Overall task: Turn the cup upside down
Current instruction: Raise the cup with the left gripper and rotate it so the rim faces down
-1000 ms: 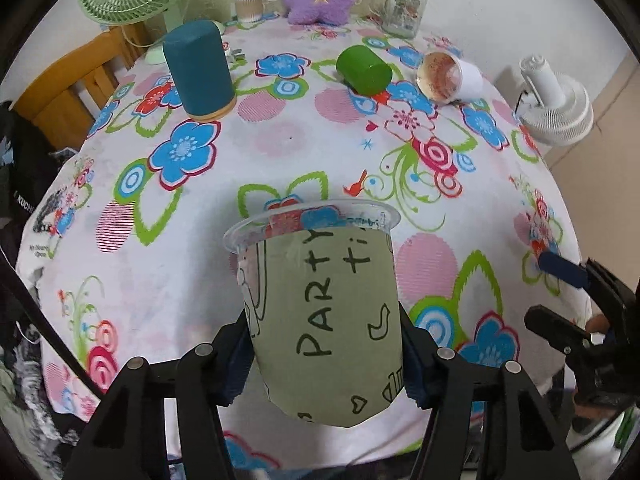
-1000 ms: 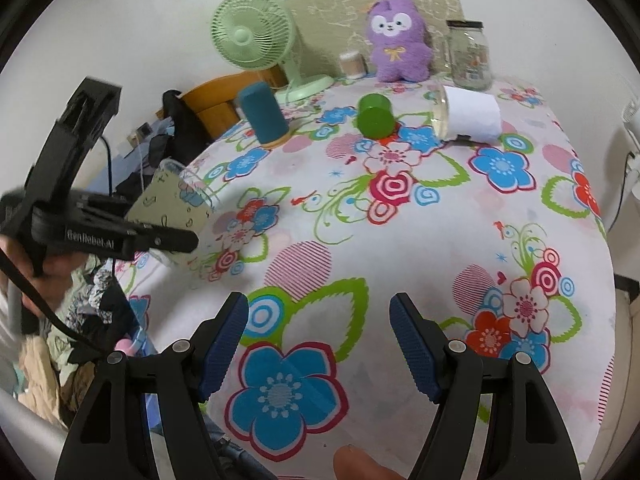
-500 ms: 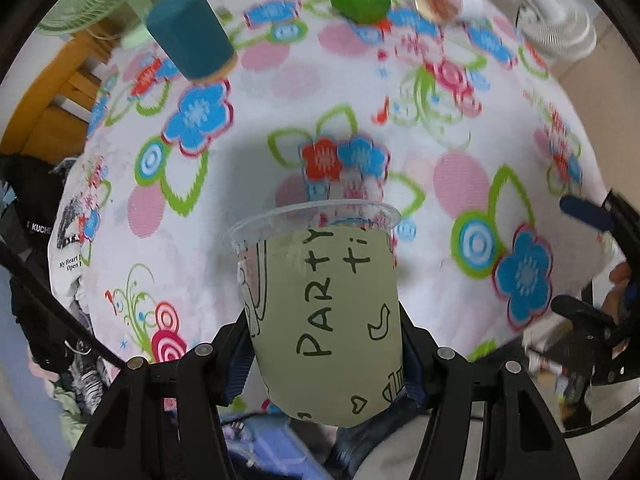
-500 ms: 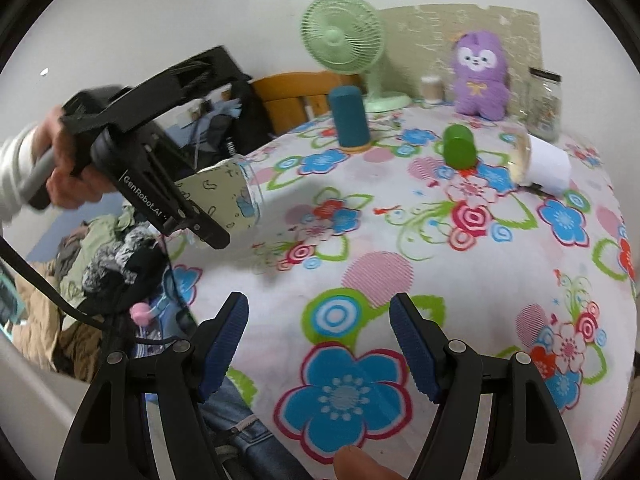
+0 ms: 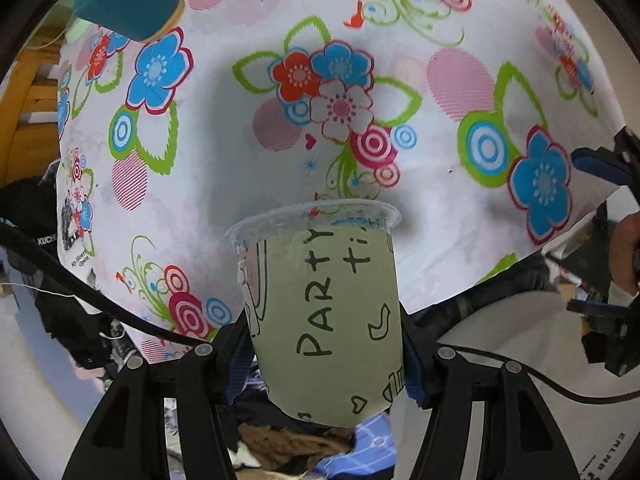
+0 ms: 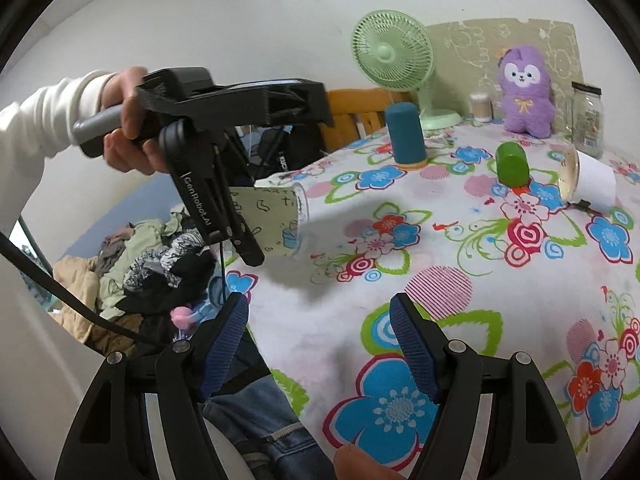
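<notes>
Your left tongs [image 5: 326, 354] clamped on cup [image 6: 276, 222], cup tipped sideways in air, mouth toward table [image 6: 460, 280], just off its left edge. Your right tongs [image 6: 318, 344] wide apart, holding nothing, over near edge. Table w/ floral cloth; teal cup [image 6: 405, 134] upside down, green cup [image 6: 512, 164] beyond. Clothes pile [image 6: 160, 264] left of table, white wall [image 6: 240, 20] behind.

Left gripper [image 5: 324, 344] clamped on the cup [image 5: 324, 312] — held above the table [image 6: 460, 280] edge, tipped toward level, left hand [image 6: 124, 132] on its handle, right gripper [image 6: 316, 344] low at the near edge — fingers spread, holding nothing
</notes>
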The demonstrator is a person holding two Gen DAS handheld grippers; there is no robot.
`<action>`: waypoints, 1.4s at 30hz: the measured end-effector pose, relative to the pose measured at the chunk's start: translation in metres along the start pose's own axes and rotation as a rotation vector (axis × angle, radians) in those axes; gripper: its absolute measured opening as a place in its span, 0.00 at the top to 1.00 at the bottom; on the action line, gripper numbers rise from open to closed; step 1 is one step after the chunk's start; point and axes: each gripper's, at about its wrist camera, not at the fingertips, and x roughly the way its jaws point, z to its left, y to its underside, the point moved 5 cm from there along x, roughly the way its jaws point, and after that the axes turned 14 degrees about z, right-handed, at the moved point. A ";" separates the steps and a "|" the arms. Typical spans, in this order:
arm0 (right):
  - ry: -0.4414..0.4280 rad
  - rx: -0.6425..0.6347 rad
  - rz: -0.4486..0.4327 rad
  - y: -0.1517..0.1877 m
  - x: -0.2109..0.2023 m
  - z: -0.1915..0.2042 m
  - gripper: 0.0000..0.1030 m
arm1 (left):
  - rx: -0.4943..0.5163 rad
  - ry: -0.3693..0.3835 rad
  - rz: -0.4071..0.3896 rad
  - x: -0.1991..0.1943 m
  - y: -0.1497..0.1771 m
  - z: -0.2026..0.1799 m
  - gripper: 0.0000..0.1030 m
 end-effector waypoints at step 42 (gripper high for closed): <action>-0.029 0.050 -0.064 0.021 0.009 -0.011 0.27 | 0.195 -0.375 0.476 0.018 -0.066 -0.060 0.25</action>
